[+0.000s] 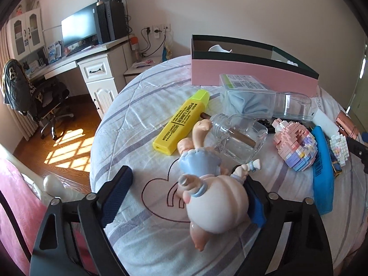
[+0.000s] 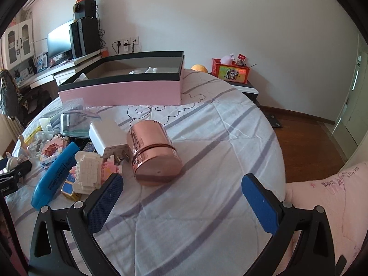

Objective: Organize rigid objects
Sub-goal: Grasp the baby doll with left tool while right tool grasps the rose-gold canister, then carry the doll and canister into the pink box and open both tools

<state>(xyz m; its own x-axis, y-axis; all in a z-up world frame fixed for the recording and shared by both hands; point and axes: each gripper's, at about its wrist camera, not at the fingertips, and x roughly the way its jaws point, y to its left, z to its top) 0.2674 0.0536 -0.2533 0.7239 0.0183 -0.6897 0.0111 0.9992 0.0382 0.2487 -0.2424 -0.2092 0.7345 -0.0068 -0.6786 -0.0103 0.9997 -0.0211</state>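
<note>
Left gripper (image 1: 186,197), black frame w/ blue pads, is sitting spread around a pale pink plastic doll figurine in a blue dress (image 1: 207,191). Its right pad is touching or almost touching the doll's head, while its left pad is standing clear w/ bedding showing between, so nothing is clamped. Right gripper (image 2: 181,197) is hanging released over bare quilt, nothing between its pads, w/ a shiny rose-gold metal cylinder tin (image 2: 153,154) lying on its side just ahead.

Doll is lying face-down on a white quilt w/ grey-purple stripes and stitched heart outlines (image 1: 138,124). Just beyond it a yellow plastic highlighter-shaped box (image 1: 181,122) and a clear glass bottle (image 1: 239,138) are lying on their sides. Nearby are resting a clear plastic case holding light blue cloth (image 1: 247,96), a pink and lilac brick-built toy (image 1: 296,147), a blue plastic highlighter-shaped box (image 1: 322,172), a white power adapter (image 2: 105,135) and a white brick-built model (image 2: 88,172).

A pink rectangular cardboard box w/ dark green rim (image 2: 122,92) is standing open at the quilt's far side, some white items inside.

Round the bed: white desk (image 1: 96,66) w/ a dark monitor (image 1: 78,27), black swivel chair (image 1: 43,101) and sunlit wooden floor (image 1: 66,149).
</note>
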